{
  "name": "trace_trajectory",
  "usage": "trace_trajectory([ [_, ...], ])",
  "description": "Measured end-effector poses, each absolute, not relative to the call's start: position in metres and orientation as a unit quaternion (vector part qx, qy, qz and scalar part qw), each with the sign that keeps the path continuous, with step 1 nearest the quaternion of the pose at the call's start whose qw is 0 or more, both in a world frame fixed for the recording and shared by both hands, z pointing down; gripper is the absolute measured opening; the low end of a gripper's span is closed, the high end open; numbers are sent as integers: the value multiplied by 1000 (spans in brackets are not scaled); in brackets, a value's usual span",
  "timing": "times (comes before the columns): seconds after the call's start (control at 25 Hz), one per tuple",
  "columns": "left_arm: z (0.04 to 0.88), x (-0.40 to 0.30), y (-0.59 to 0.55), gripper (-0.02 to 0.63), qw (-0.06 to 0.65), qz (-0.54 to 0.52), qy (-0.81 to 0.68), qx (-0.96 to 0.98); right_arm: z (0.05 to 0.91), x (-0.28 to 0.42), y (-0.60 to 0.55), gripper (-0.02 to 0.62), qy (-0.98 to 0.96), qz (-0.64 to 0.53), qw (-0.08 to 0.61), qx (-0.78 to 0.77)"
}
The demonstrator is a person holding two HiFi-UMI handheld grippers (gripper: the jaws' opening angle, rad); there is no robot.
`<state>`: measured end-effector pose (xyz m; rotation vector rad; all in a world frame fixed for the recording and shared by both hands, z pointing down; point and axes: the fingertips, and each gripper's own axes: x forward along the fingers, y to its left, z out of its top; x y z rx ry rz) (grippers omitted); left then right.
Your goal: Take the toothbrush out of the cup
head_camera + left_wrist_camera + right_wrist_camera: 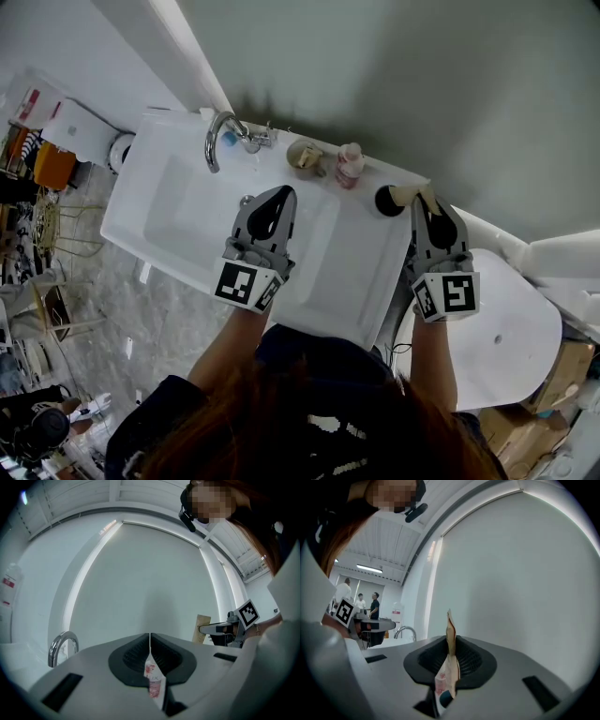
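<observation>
A black cup (385, 202) stands on the right rim of the white washbasin (187, 234). My right gripper (427, 202) is just right of and above the cup, shut on a flat tan toothbrush pack (405, 194) that sticks out over the cup's mouth. In the right gripper view the pack (449, 634) stands edge-on, pinched between the jaws of the right gripper (450, 644). From the left gripper view the same pack (202, 629) shows clear of the cup, in front of the grey wall. My left gripper (273, 212) (150, 638) hovers over the basin, shut and empty.
A chrome tap (219, 141) stands at the basin's back edge. A beige cup (304, 156) and a pink bottle (350, 165) sit on the rim left of the black cup. A white toilet lid (511, 328) lies to the right. The grey wall (422, 84) is close behind.
</observation>
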<state>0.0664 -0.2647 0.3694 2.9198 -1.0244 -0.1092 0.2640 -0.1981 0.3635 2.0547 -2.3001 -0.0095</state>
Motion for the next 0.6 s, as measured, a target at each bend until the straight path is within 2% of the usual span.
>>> trace_trajectory([
  [0.6, 351, 65, -226, 26, 3, -42, -345, 938, 344, 267, -132, 66, -752, -3, 20, 659],
])
